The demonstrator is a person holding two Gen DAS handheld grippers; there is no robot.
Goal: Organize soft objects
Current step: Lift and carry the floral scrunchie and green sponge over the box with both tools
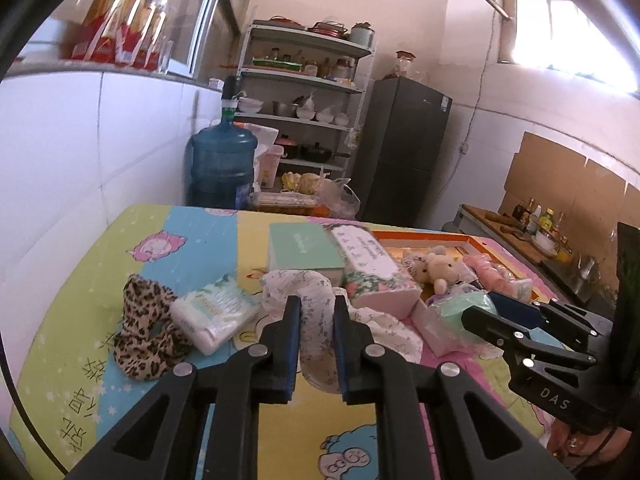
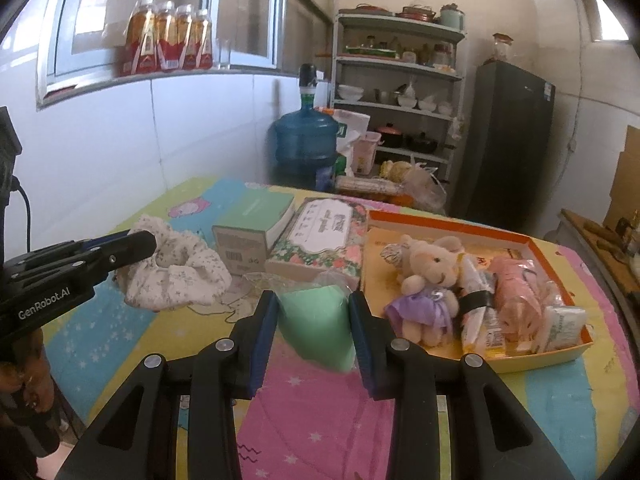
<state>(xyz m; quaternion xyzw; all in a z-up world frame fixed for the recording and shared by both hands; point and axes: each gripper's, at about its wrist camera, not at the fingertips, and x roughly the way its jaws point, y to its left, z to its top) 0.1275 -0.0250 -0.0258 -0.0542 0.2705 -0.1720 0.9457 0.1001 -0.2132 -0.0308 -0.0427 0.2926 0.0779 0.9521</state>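
The right gripper (image 2: 313, 322) holds a mint-green soft pack in clear plastic wrap (image 2: 318, 326) between its two blue-padded fingers. The pack fills the gap from one pad to the other, so the fingers are closed on it at about half of their opening. To the right of these fingers, just beside them, lies the orange-rimmed shallow cardboard tray (image 2: 448, 220); its long axis runs away from the camera and toward the right. Inside it there are already a cream plush bear in a purple dress (image 2: 426, 280), a pink wrapped bundle (image 2: 514, 292) and a small white tissue pack (image 2: 562, 326). The right gripper is clearly the nearer one to the tray — the coming move is probably a short carry to the right and over the rim.

The left gripper (image 1: 317, 322) is closed on a white cloth scrunchie with small flowers (image 1: 316, 312), which is pinched narrow between the pads and hangs a little. To the left of these fingers, on the colourful cartoon-printed tablecloth (image 1: 192, 232), rest a white soft tissue pack with green print (image 1: 216, 312) and a leopard-print fabric scrunchie (image 1: 146, 332) — touching each other, not yet sorted.
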